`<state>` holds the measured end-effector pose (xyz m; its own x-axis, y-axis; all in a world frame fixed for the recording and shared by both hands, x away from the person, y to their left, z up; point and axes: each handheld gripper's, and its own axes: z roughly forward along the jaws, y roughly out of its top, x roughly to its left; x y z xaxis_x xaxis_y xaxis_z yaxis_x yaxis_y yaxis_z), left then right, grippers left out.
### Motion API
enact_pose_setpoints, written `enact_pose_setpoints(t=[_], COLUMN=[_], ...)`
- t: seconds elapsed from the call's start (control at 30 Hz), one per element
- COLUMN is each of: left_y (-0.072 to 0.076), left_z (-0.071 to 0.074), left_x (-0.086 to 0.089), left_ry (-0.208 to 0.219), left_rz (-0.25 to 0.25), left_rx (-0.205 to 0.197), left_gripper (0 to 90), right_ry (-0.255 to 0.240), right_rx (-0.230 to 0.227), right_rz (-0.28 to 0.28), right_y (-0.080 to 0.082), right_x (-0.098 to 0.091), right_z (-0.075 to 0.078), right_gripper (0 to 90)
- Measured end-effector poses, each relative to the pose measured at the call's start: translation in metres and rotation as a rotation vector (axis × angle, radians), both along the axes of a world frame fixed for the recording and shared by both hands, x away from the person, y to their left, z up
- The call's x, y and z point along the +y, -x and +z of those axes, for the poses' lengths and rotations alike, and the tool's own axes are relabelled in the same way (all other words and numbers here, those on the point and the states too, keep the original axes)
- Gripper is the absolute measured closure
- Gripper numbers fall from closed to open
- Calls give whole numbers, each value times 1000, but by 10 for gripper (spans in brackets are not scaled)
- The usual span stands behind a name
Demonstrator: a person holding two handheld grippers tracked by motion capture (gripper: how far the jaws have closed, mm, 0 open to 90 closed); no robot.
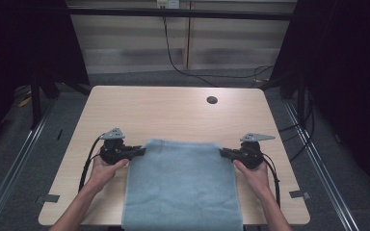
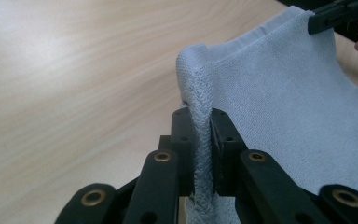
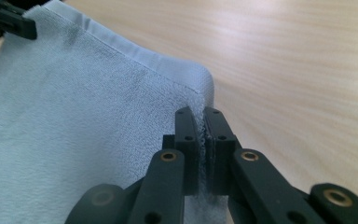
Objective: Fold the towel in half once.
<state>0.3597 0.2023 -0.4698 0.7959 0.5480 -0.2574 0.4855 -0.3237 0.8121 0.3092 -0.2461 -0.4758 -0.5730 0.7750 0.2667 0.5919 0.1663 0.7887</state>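
Observation:
A light blue towel (image 1: 182, 185) lies on the wooden table (image 1: 168, 110) and hangs over its near edge. My left gripper (image 1: 142, 151) is shut on the towel's far left corner, and my right gripper (image 1: 222, 152) is shut on the far right corner. In the left gripper view the towel's (image 2: 279, 102) hemmed edge runs between the pinched jaws of the left gripper (image 2: 204, 135), and the held corner is lifted off the table. The right gripper view shows the right gripper (image 3: 201, 140) clamped on the edge of the towel (image 3: 74, 121) near its corner.
A round cable hole (image 1: 212, 100) sits in the table's far right part. Bare wood stretches beyond the towel. Black cables (image 1: 183, 67) run over the floor behind the table, and dark frames stand at both sides.

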Motion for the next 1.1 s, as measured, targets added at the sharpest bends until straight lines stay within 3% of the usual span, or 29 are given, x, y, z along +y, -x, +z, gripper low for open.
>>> enact_pose_setpoints(t=[0.17,0.37,0.63,0.73,0.8,1.1], left_y=[-7,-14,-24,-33,-35,-51], left_z=[8,23,50,63,74,116], left_x=[0,5,8,8,8,6], left_ry=[42,58,66,69,97,109], left_rz=[18,46,75,91,98,120], left_rx=[-8,-35,-88,-102,-123,-182], left_gripper=[820,818,818,818,818,819], right_ry=[-28,-55,-45,-43,-32,-95], right_rx=[-27,-67,-109,-110,-114,-213], right_rz=[-5,2,8,-4,-7,-33], right_y=[-8,-19,-35,-47,-53,-67], right_x=[-3,0,3,0,0,-7], right_z=[14,29,55,64,71,119], right_gripper=[862,863,863,864,864,864])
